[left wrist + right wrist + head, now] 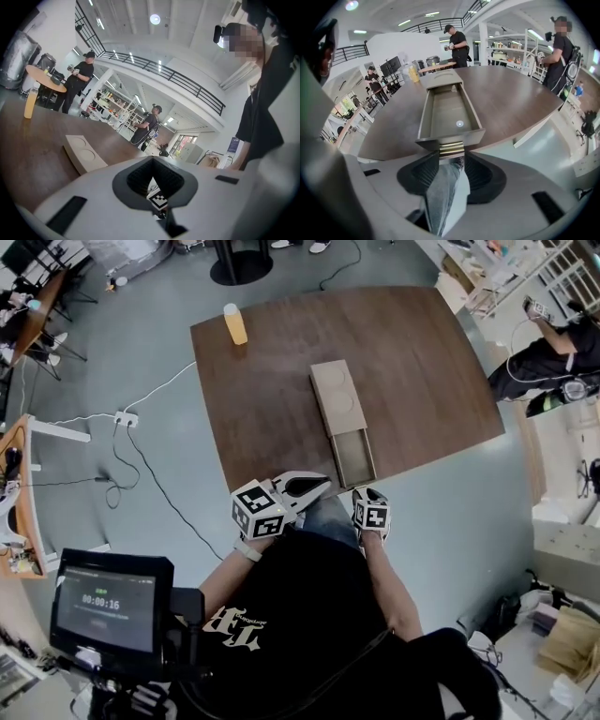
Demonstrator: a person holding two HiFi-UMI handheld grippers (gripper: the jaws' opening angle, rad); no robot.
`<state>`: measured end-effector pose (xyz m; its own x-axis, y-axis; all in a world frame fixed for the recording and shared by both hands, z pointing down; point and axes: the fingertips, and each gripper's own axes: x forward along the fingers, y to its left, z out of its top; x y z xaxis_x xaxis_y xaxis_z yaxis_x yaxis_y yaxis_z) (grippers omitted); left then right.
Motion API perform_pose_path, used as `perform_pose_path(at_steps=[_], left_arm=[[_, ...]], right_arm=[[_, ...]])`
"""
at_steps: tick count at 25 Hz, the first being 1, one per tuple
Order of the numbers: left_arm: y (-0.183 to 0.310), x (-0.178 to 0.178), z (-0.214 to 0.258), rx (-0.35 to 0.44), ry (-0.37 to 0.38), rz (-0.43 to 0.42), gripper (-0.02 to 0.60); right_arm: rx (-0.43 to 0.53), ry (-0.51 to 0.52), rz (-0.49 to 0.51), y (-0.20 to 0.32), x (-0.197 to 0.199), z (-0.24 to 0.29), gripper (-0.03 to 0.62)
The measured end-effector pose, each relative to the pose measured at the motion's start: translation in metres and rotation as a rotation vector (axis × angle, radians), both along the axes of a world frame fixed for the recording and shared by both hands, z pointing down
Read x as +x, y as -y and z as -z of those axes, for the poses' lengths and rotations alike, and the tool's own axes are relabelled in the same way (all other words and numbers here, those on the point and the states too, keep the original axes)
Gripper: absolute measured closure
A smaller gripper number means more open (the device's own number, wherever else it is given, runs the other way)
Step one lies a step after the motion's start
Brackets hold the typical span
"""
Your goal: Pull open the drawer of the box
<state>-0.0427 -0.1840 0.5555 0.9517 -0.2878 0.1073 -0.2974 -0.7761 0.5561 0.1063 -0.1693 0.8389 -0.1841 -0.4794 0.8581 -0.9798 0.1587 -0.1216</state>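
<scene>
A flat beige box [336, 392] lies on the brown table [422, 362], and its drawer [354, 457] stands pulled out toward the table's near edge. The right gripper view looks into the empty drawer [447, 112]. My right gripper [451, 153] is shut on its brass handle [451, 148], a pad at each side. In the head view that gripper [364, 493] sits at the drawer's front. My left gripper [323, 487] hovers shut and empty at the table edge, left of the drawer. From its own view [152, 159] the box [82, 154] lies ahead to the left.
An orange bottle [234, 324] stands near the table's far left corner. A monitor on a stand [108, 601] is at lower left, and cables with a power strip [127, 418] lie on the floor. A person [548, 357] stands beyond the table's right side.
</scene>
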Motion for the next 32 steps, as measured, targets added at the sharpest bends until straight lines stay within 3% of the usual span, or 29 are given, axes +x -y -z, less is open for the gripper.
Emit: perform_pose_path(at_steps=[6,7,9,10,20,26,32], left_arm=[[0.002,-0.004,-0.003,0.020,0.009,-0.007,0.581],[0.003,-0.007,-0.003,0.025,0.012,-0.005,0.581],[0.003,-0.010,-0.004,0.028,0.012,-0.002,0.581],[0.003,-0.011,-0.004,0.027,0.011,-0.003,0.581],[-0.013,-0.005,-0.014,-0.007,0.018,-0.023,0.581],[-0.015,0.011,-0.011,-0.003,0.007,-0.023,0.581],[-0.014,0.019,-0.008,0.020,0.016,0.029,0.581]], right_arm=[[0.069,0.023,-0.029,-0.013,0.001,0.040,0.439],[0.085,0.029,-0.042,-0.015,-0.001,0.048,0.472],[0.119,0.038,-0.074,-0.017,-0.002,0.063,0.599],[0.132,0.052,-0.086,-0.018,-0.003,0.069,0.606],[0.271,0.167,-0.048,-0.002,-0.023,0.143,0.606],[0.265,0.186,-0.027,-0.010,-0.013,0.160,0.607],[0.297,0.185,0.031,-0.007,0.000,0.171,0.608]])
